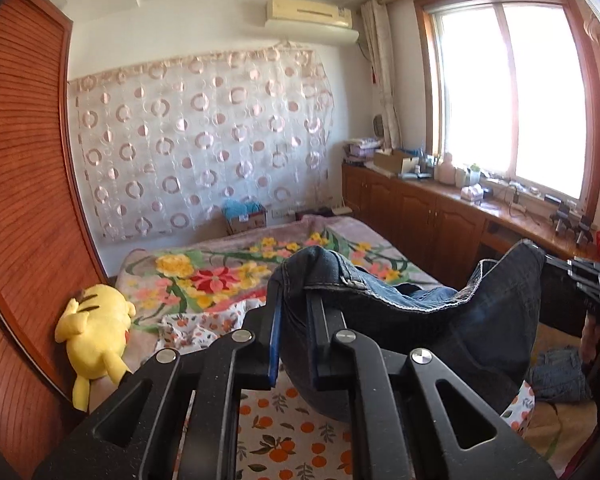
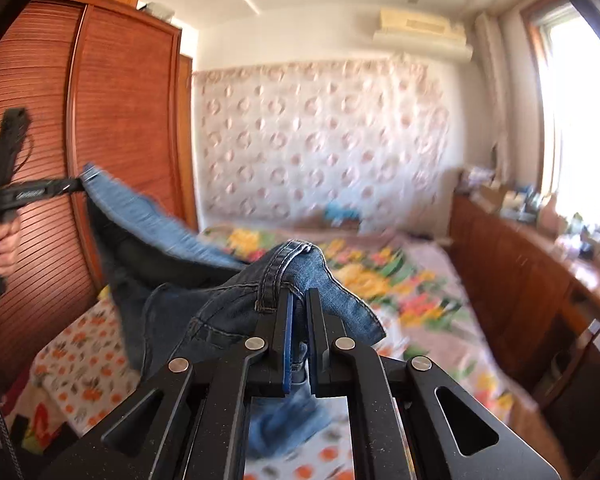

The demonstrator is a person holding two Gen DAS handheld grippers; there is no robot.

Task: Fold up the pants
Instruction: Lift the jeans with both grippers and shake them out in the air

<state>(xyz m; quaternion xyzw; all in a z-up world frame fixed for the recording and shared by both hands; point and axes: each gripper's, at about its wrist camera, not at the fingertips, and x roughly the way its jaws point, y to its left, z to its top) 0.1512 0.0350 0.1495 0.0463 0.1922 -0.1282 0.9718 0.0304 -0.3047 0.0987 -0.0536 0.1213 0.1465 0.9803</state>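
Note:
Blue denim pants [image 1: 452,312] hang in the air above the bed, stretched between both grippers. In the left wrist view my left gripper [image 1: 294,284] is shut on one end of the waistband, and the cloth sags off to the right. There my right gripper [image 1: 556,266] pinches the far corner. In the right wrist view my right gripper [image 2: 298,296] is shut on the pants [image 2: 220,300] at a stitched seam. At the left edge my left gripper [image 2: 78,184], held by a hand [image 2: 0,252], grips the other corner.
The bed [image 1: 220,276] below has a floral blanket and an orange-print sheet [image 1: 284,440]. A yellow plush toy [image 1: 96,328] lies by the wooden wardrobe [image 1: 24,184] on the left. A low wooden cabinet [image 1: 428,216] with clutter runs under the window [image 1: 508,88] on the right. More denim [image 1: 560,376] lies on the bed.

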